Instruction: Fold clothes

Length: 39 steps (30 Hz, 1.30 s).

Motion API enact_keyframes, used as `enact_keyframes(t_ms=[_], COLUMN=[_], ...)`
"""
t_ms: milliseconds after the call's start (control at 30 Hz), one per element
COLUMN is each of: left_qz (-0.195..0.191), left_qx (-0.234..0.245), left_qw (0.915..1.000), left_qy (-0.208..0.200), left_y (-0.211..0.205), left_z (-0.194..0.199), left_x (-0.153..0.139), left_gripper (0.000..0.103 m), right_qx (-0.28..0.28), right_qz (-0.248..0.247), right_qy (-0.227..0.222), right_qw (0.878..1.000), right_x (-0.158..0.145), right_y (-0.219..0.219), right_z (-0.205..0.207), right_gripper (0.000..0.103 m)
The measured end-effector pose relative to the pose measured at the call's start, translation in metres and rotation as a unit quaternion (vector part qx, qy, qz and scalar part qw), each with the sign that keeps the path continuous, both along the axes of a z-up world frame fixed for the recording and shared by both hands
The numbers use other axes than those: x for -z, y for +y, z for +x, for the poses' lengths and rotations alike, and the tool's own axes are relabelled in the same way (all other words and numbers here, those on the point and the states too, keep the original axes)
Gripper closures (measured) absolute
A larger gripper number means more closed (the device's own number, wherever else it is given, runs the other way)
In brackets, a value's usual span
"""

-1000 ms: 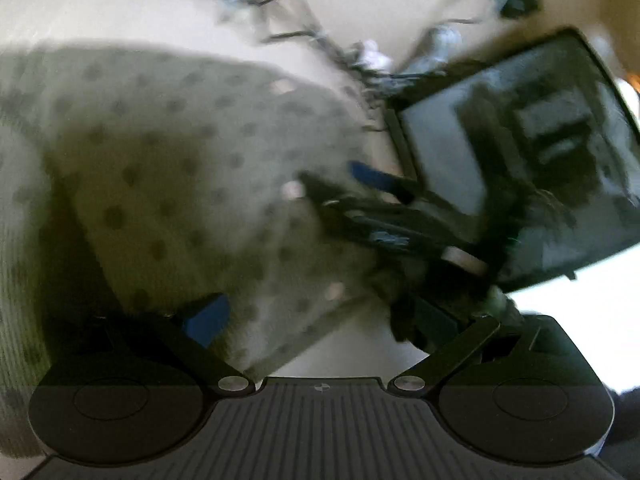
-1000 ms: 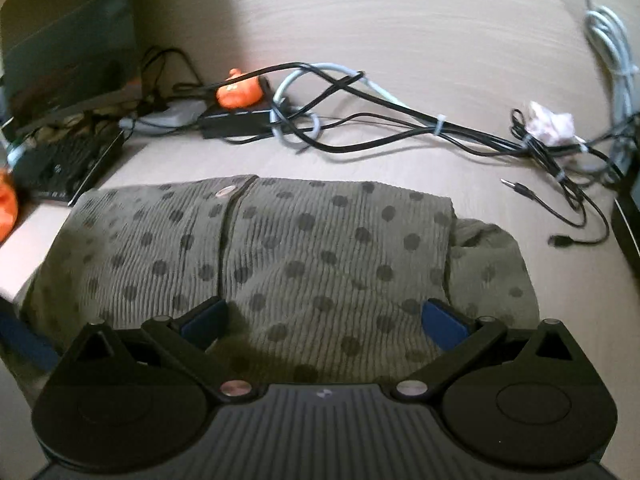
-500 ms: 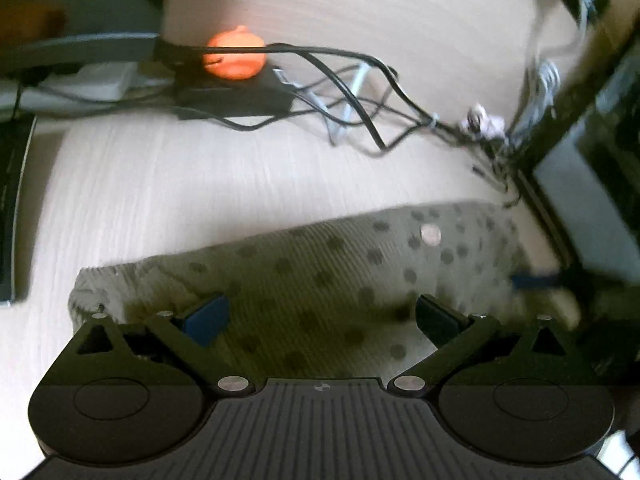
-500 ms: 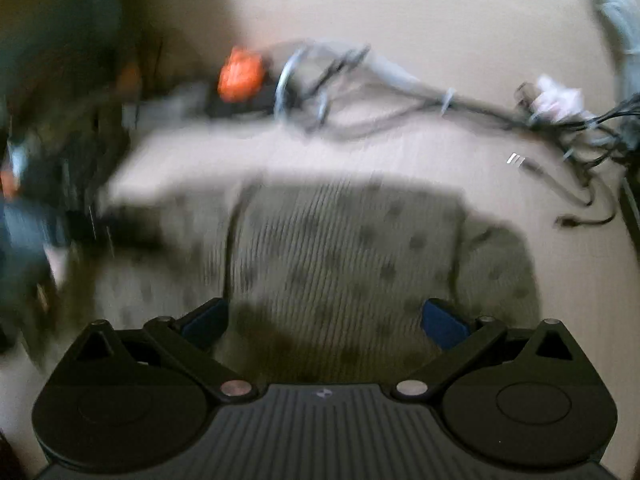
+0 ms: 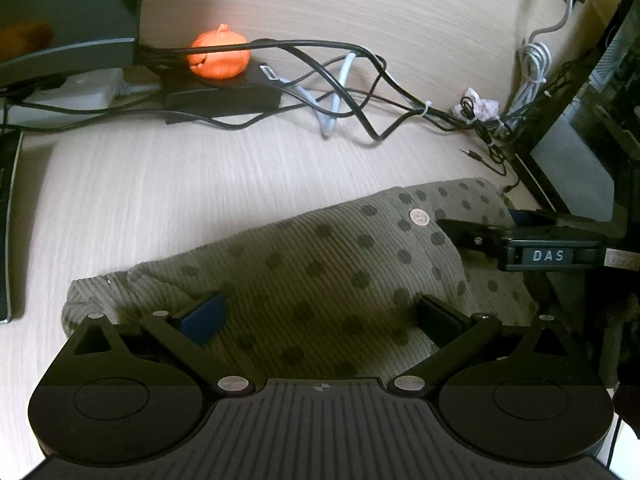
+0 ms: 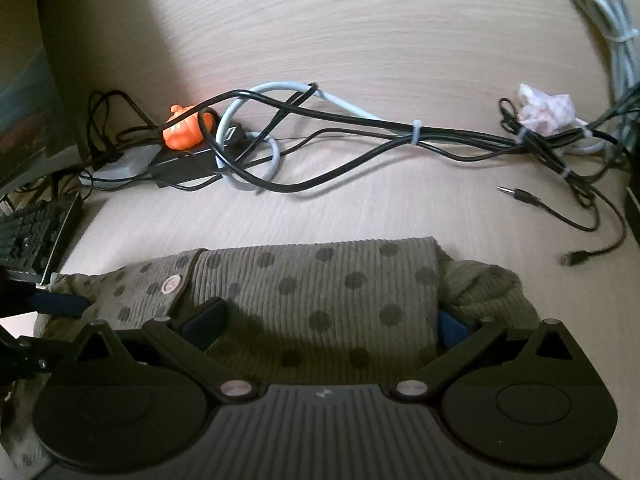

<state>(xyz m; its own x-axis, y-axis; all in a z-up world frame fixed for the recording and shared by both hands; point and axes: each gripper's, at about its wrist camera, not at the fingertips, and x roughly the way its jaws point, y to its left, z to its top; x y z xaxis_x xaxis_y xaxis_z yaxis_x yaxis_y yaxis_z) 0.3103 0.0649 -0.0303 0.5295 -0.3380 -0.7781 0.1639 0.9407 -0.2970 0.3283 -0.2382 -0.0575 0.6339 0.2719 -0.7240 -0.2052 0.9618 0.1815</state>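
A pale wood-grain desk (image 6: 360, 40) carries everything here. The left gripper (image 5: 320, 316) hangs with its fingers spread wide over the folded olive polka-dot garment (image 5: 320, 264), gripping nothing. The right gripper (image 6: 326, 322) is likewise spread across the same garment (image 6: 312, 280); its right fingertip (image 6: 450, 330) seems tucked against a fold, though shadow hides any contact. One pale button (image 6: 172, 283) shows on the cloth. Behind it bare desk lies open up to a tangle of black and grey cables (image 6: 360, 128), one orange pumpkin figure (image 6: 186, 130) and one loose audio plug (image 6: 516, 193). A keyboard (image 6: 36, 232) bounds the left edge; one dark monitor (image 5: 592, 128) crowds the right.
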Motion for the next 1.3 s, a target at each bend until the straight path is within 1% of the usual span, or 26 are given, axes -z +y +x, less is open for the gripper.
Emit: enact_keyframes(t_ms=[67, 100, 167, 200, 233, 267, 333, 400, 433, 533, 600, 667, 700, 767, 833, 867, 933, 967, 1067, 1133, 1167, 1200, 1300], left_qz=[-0.002, -0.011, -0.047, -0.065, -0.082, -0.1, -0.107, -0.108, -0.109, -0.118, -0.128, -0.137, -0.145, -0.162, -0.164, -0.161, -0.162, -0.166, -0.174, -0.179, -0.17, -0.164, -0.163], left_qx=[-0.002, -0.005, -0.004, 0.0, 0.004, 0.009, 0.019, 0.015, 0.012, 0.004, 0.019, 0.047, 0.05, 0.054, 0.036, 0.018, -0.03, -0.056, -0.137, -0.19, -0.205, -0.215, -0.23], left_qw=[1.0, 0.9999, 0.9989, 0.9979, 0.9966, 0.995, 0.9941, 0.994, 0.9939, 0.9929, 0.9914, 0.989, 0.9876, 0.9847, 0.9852, 0.9861, 0.985, 0.983, 0.9743, 0.9648, 0.9638, 0.9627, 0.9595], left_qy=[0.004, 0.004, 0.002, 0.003, 0.004, 0.005, 0.005, 0.008, 0.009, 0.014, 0.02, 0.03, 0.032, 0.036, 0.034, 0.037, 0.049, 0.055, 0.04, 0.029, 0.017, 0.01, -0.004], left_y=[0.001, 0.005, 0.013, 0.016, 0.019, 0.022, 0.021, 0.015, 0.013, 0.002, -0.007, -0.013, -0.01, -0.003, 0.01, 0.019, 0.037, 0.046, 0.073, 0.091, 0.098, 0.104, 0.115], left_z=[-0.003, -0.008, -0.024, -0.033, -0.042, -0.052, -0.064, -0.069, -0.071, -0.078, -0.089, -0.102, -0.109, -0.123, -0.132, -0.134, -0.131, -0.129, -0.124, -0.12, -0.122, -0.124, -0.131], left_x=[-0.004, -0.008, -0.015, -0.015, -0.015, -0.015, -0.009, -0.005, -0.003, -0.002, -0.003, -0.006, -0.008, -0.012, -0.012, -0.01, -0.002, 0.003, 0.002, 0.002, -0.002, -0.005, -0.014], left_gripper=[0.0, 0.0, 0.0, 0.0, 0.0, 0.0, 0.0, 0.0, 0.0, 0.0, 0.0, 0.0, 0.0, 0.0, 0.0, 0.0, 0.0, 0.0, 0.0, 0.0, 0.0, 0.0, 0.0], right_qx=[0.006, 0.006, 0.001, -0.004, -0.01, -0.017, -0.03, -0.035, -0.043, -0.055, -0.061, -0.065, -0.065, -0.071, -0.086, -0.099, -0.137, -0.158, -0.204, -0.207, -0.197, -0.197, -0.197], right_qz=[-0.027, -0.042, -0.054, -0.049, -0.042, -0.044, -0.05, -0.076, -0.082, -0.108, -0.136, -0.163, -0.168, -0.159, -0.133, -0.113, -0.07, -0.064, -0.104, -0.12, -0.113, -0.111, -0.108], right_qy=[-0.022, -0.038, -0.071, -0.08, -0.079, -0.066, -0.041, -0.039, -0.045, -0.043, -0.049, -0.06, -0.066, -0.085, -0.106, -0.111, -0.105, -0.097, -0.065, -0.053, -0.064, -0.062, -0.055], right_qw=[0.999, 0.998, 0.996, 0.996, 0.996, 0.997, 0.997, 0.996, 0.995, 0.992, 0.988, 0.983, 0.981, 0.981, 0.982, 0.982, 0.982, 0.981, 0.971, 0.969, 0.972, 0.972, 0.973], right_x=[-0.01, -0.016, -0.026, -0.029, -0.028, -0.021, -0.008, 0.005, 0.003, -0.002, -0.004, -0.011, -0.016, -0.028, -0.041, -0.045, -0.046, -0.04, -0.012, 0.006, 0.008, 0.008, 0.008], right_y=[0.001, 0.002, 0.004, 0.004, 0.005, 0.007, 0.011, 0.013, 0.013, 0.007, 0.006, 0.008, 0.009, 0.014, 0.024, 0.03, 0.049, 0.059, 0.09, 0.096, 0.093, 0.091, 0.086], right_z=[-0.017, -0.029, -0.059, -0.075, -0.087, -0.093, -0.104, -0.107, -0.107, -0.103, -0.103, -0.109, -0.114, -0.128, -0.144, -0.151, -0.162, -0.166, -0.178, -0.189, -0.194, -0.195, -0.196], right_gripper=[0.0, 0.0, 0.0, 0.0, 0.0, 0.0, 0.0, 0.0, 0.0, 0.0, 0.0, 0.0, 0.0, 0.0, 0.0, 0.0, 0.0, 0.0, 0.0, 0.0, 0.0, 0.0, 0.0])
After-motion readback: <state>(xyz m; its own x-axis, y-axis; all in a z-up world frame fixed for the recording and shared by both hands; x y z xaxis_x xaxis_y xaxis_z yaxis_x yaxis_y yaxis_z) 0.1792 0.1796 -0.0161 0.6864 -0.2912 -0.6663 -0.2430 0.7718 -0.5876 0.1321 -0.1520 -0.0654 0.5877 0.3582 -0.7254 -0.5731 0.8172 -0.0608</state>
